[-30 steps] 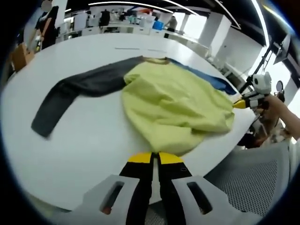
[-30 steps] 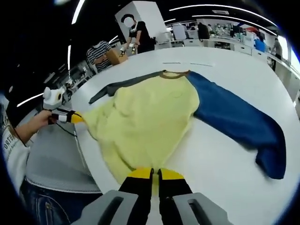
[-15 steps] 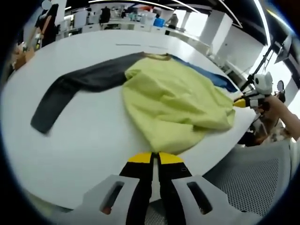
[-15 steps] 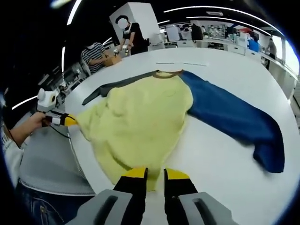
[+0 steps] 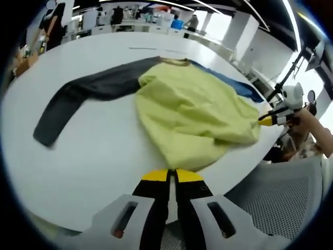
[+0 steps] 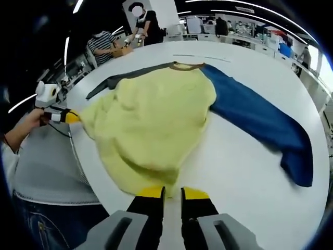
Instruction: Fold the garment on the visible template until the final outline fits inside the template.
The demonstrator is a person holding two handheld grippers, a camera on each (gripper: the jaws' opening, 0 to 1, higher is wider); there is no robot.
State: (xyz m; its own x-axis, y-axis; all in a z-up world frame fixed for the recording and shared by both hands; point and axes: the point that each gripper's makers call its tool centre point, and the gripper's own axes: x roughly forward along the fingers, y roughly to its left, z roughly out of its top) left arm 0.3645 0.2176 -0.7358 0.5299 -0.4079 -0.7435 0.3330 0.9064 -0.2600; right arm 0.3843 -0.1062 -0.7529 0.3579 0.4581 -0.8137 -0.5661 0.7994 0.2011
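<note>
A garment with a lime-yellow body (image 5: 192, 112), a dark grey sleeve (image 5: 86, 94) and a blue sleeve (image 6: 260, 122) lies spread on a white table (image 5: 99, 156). In the left gripper view my left gripper (image 5: 169, 174) is shut, its yellow tips at the garment's near hem. It also appears in the right gripper view as the left gripper (image 6: 70, 117), touching a hem corner. My right gripper (image 6: 173, 192) stands with its jaws slightly apart at the hem's edge. In the left gripper view the right gripper (image 5: 266, 121) sits beside the other hem corner.
A grey mesh chair (image 5: 281, 203) stands by the table's near edge. The person's hand (image 6: 23, 127) and jeans (image 6: 57, 229) are close to the table. Other people (image 6: 145, 26) work at the far end. Faint lines (image 5: 143, 48) mark the far tabletop.
My right gripper's jaws have parted from shut to slightly open at the hem. The left gripper stays shut. The garment has barely shifted.
</note>
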